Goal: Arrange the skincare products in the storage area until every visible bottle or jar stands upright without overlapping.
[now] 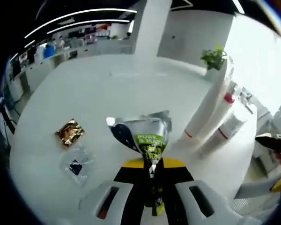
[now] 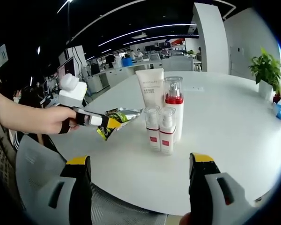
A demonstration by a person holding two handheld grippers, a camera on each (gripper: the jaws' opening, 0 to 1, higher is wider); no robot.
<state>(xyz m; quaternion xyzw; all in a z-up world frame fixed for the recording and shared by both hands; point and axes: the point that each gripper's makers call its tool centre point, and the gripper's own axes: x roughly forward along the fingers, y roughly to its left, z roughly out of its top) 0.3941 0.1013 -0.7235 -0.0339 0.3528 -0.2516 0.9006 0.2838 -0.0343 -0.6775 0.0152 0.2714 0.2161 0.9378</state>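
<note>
**Reader:** Looking along the left gripper's jaws, what sits between them?

**Describer:** The left gripper [image 1: 153, 187] is closed on a silver sachet [image 1: 147, 133] with a green label. The jaws pinch its narrow lower end, and the wider top fans out above the tips, lifted over a round white table [image 1: 98, 89]. In the right gripper view the same gripper [image 2: 105, 123] comes in from the left, held in a person's hand [image 2: 51, 119], with the sachet [image 2: 119, 117] sticking out past its tips, just left of the bottles.

**Reader:** Where are the skincare products?

**Describer:** In the right gripper view they stand upright in a tight group on the table [image 2: 234, 126], straight ahead and well beyond the jaws. A white tube [image 2: 150, 87] stands at the back. Beside it is a tall pump bottle [image 2: 173, 105] with a red collar. Two small bottles with red labels [image 2: 159, 126] stand in front, side by side.

**Reader:** And the right gripper?

**Describer:** The right gripper [image 2: 140, 187] has its jaws spread wide, holding nothing, near the table's edge.

**Reader:** Anything else on the table?

**Describer:** In the left gripper view, a gold packet [image 1: 70, 132] and a clear packet [image 1: 77, 165] lie flat to the left of the jaws. A potted plant [image 1: 214, 58] stands at the far side.
</note>
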